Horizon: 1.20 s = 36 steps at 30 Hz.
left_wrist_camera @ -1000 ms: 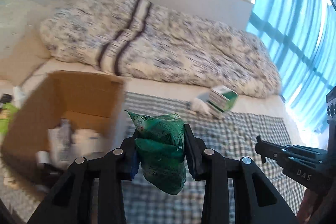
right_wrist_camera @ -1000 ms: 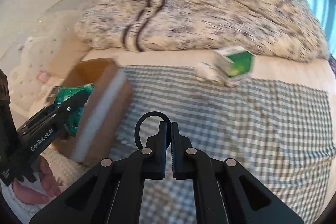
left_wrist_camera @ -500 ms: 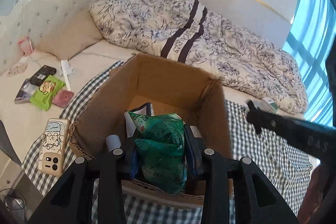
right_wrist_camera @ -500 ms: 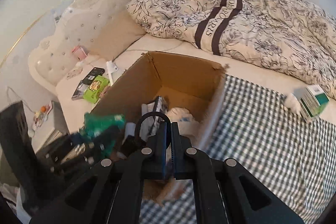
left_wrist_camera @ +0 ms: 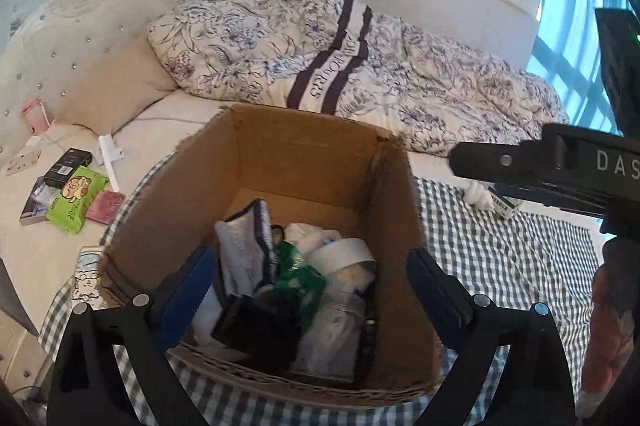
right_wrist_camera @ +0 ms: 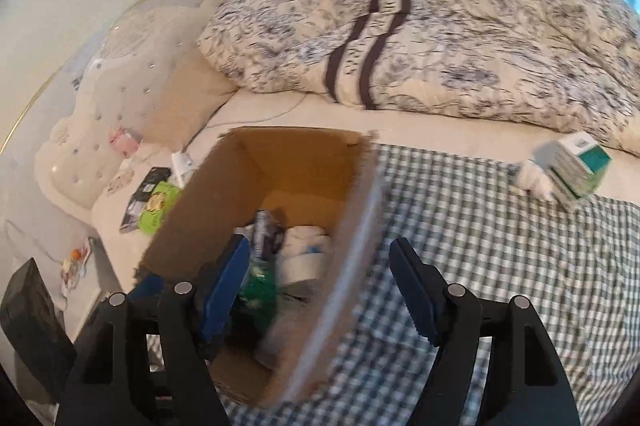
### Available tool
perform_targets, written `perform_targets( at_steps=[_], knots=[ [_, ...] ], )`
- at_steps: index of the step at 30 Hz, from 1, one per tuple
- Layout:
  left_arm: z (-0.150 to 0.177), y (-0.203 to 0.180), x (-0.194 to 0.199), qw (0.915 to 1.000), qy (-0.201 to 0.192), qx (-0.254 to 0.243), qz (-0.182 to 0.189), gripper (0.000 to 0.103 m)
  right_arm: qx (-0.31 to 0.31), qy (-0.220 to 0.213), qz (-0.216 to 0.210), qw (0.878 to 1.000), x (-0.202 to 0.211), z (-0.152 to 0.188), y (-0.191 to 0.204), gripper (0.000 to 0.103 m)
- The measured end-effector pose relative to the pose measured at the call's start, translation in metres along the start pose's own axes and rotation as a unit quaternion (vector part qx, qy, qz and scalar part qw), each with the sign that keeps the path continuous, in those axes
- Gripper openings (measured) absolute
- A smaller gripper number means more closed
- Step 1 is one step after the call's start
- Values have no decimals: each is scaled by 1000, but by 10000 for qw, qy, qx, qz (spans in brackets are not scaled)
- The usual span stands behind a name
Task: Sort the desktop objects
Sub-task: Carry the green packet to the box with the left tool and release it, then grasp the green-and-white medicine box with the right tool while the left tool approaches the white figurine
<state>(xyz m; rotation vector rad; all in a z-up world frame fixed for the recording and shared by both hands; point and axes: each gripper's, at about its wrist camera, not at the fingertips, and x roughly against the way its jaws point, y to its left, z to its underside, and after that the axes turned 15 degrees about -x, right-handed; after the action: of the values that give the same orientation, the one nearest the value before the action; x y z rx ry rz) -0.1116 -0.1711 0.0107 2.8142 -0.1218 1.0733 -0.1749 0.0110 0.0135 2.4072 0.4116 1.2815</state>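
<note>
- At the far left, on the bare bed sheet near the headboard, lie a lime-green wipes pack [left_wrist_camera: 76, 199], a black box [left_wrist_camera: 68, 162] and a pink card [left_wrist_camera: 106, 201], all well apart from the sorting area.
- The left gripper [left_wrist_camera: 310, 286] hangs over the cardboard box [left_wrist_camera: 308, 146] with its jaws spread wide and nothing between them.
- In the box, the green packet [left_wrist_camera: 298, 276] lies on top of the pile, touching a white-and-navy pouch [left_wrist_camera: 244, 246] and a white roll [left_wrist_camera: 340, 254]. It looks a light, crinkly foil bag, soft and rather slippery.
- The right gripper [right_wrist_camera: 320, 290] is also spread and empty, hovering across the box's right wall, over both the box and the checked cloth [right_wrist_camera: 500, 246].
- At the far right, on the edge of the checked cloth, a green-and-white carton [right_wrist_camera: 576, 166] leans against a crumpled white tissue [right_wrist_camera: 534, 178].
- The carton is probably next to be sorted: stiff, light card, with flat faces that suit a pinch across its narrow sides; squeeze gently, as it may dent.
- The tissue is soft and near weightless; pinch it at its bunched middle.
</note>
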Motion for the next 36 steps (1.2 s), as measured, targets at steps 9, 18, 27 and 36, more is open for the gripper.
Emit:
perform_targets(
  at_steps=[9,18,27,36],
  knots=[
    [-27,-65,-20,9991,20,-193,386,100,-880,-344,560,9940,33,-35,-116,72],
    [-62,-146,-80,9948,128,-502,875,101,-1536,-562,1163,9796,43,-81,-214,72],
    [-94,-213,-178,9887,363,-813,1209,101,-1945,-436,1322,9710,29,-92,-287,72],
    [-115,-250,-258,9868,804,-683,1228,101,-2220,-294,1362,9650,8,-119,-332,72]
  ],
)
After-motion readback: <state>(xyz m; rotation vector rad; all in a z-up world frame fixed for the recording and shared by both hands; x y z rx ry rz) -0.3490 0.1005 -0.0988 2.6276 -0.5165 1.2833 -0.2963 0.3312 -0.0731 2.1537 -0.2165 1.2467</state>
